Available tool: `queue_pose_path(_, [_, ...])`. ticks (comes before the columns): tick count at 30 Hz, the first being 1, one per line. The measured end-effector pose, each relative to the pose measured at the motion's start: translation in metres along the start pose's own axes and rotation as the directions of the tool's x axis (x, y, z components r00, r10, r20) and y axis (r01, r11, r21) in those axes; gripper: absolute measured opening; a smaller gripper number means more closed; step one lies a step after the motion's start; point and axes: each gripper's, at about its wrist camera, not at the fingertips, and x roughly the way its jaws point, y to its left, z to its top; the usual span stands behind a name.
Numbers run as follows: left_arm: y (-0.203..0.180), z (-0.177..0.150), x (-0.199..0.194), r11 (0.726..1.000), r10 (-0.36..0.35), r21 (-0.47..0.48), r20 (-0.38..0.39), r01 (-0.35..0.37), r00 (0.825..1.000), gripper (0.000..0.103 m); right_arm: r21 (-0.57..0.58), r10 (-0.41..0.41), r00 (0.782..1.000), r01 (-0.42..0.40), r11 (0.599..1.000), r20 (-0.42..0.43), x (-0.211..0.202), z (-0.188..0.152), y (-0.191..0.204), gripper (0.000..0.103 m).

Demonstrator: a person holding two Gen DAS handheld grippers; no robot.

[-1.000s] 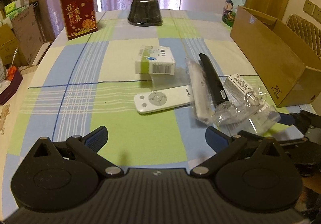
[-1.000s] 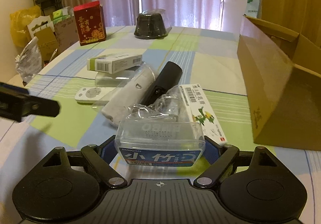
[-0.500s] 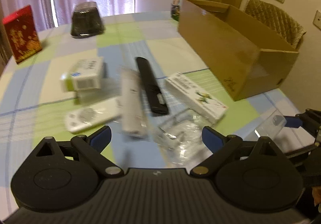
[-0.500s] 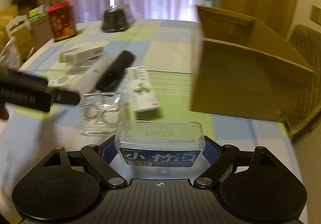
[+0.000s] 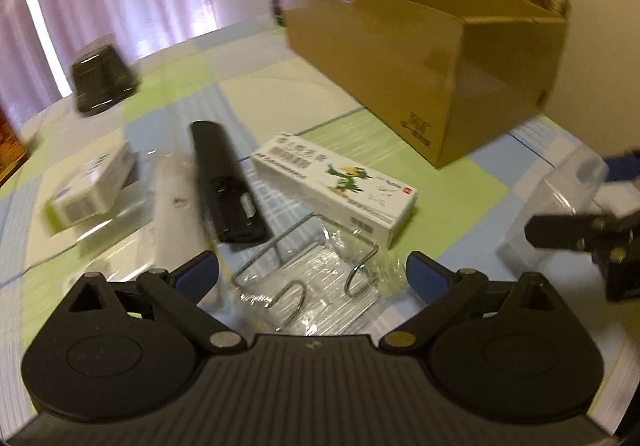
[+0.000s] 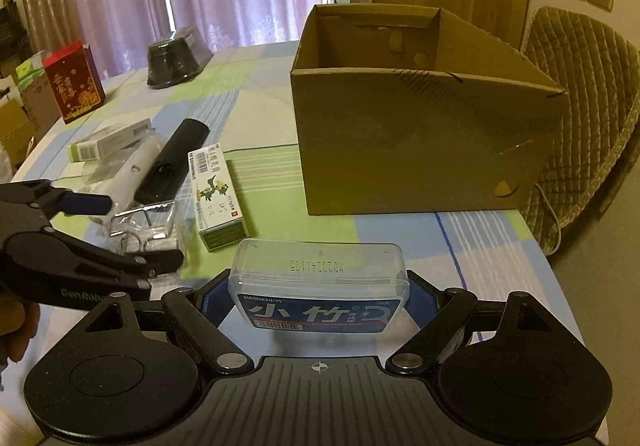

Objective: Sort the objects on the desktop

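My right gripper (image 6: 318, 296) is shut on a clear plastic floss-pick box (image 6: 318, 282) with a blue label, held above the table in front of the open cardboard box (image 6: 420, 118). My left gripper (image 5: 312, 274) is open, its fingers either side of a clear packet of metal hooks (image 5: 308, 286). Beyond the packet lie a white carton with a green bird (image 5: 336, 182), a black remote (image 5: 226, 182), a white remote in plastic (image 5: 172, 198) and a white-green carton (image 5: 86, 190). The right gripper with its clear box (image 5: 560, 198) shows at the right of the left wrist view.
A checked cloth covers the table (image 6: 260, 86). A black lidded bowl (image 6: 176, 58) and a red box (image 6: 74, 80) stand at the far side. A padded chair (image 6: 588, 94) stands to the right of the cardboard box. Bags and boxes are stacked off the table's left edge.
Both grippers swung right and forward. The right one, still holding the floss-pick box, now faces the cardboard box's near wall. The left one closed in on the hook packet.
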Motion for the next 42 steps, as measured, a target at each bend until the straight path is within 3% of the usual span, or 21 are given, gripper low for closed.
queue_pose_path(4, [0.003, -0.003, -0.002, 0.999, -0.035, 0.001, -0.032, 0.035, 0.999, 0.088, 0.002, -0.003, 1.000, 0.003, 1.000, -0.003, 0.003, 0.000, 0.001, 0.085])
queue_pose_path(6, [0.004, -0.007, -0.006, 0.999, -0.039, -0.006, -0.038, 0.039, 0.999, 0.069, 0.004, -0.007, 1.000, 0.007, 1.000, -0.007, 0.004, -0.001, 0.001, 0.085])
queue_pose_path(9, [0.005, -0.012, -0.012, 0.999, -0.046, -0.018, -0.047, 0.045, 0.998, 0.057, 0.006, -0.010, 1.000, 0.010, 1.000, -0.013, 0.005, -0.003, 0.001, 0.085])
queue_pose_path(16, [0.012, -0.009, -0.003, 0.998, -0.061, -0.023, -0.074, 0.060, 0.995, 0.059, 0.009, -0.014, 1.000, 0.015, 1.000, -0.017, 0.008, -0.004, 0.001, 0.085])
queue_pose_path(19, [0.013, -0.010, -0.006, 0.997, -0.069, -0.042, -0.081, 0.066, 0.994, 0.046, 0.009, -0.015, 1.000, 0.015, 1.000, -0.017, 0.008, -0.004, 0.002, 0.085])
queue_pose_path(20, [0.013, -0.010, -0.008, 0.997, -0.067, -0.045, -0.082, 0.064, 0.994, 0.036, 0.008, -0.015, 1.000, 0.015, 1.000, -0.017, 0.008, -0.004, 0.002, 0.085])
queue_pose_path(28, [0.017, -0.013, -0.010, 0.996, -0.065, -0.067, -0.074, 0.061, 0.995, 0.035, 0.011, -0.012, 1.000, 0.012, 1.000, -0.025, 0.011, -0.005, 0.003, 0.085])
queue_pose_path(33, [0.016, -0.011, -0.011, 0.995, -0.062, -0.082, -0.091, 0.054, 0.994, 0.026, 0.007, -0.013, 1.000, 0.013, 1.000, -0.023, 0.012, -0.003, 0.003, 0.085])
queue_pose_path(42, [0.013, -0.021, -0.045, 0.988, -0.034, -0.152, -0.096, 0.019, 0.995, 0.026, -0.022, -0.013, 1.000, 0.013, 1.000, 0.005, 0.002, -0.004, 0.009, 0.085])
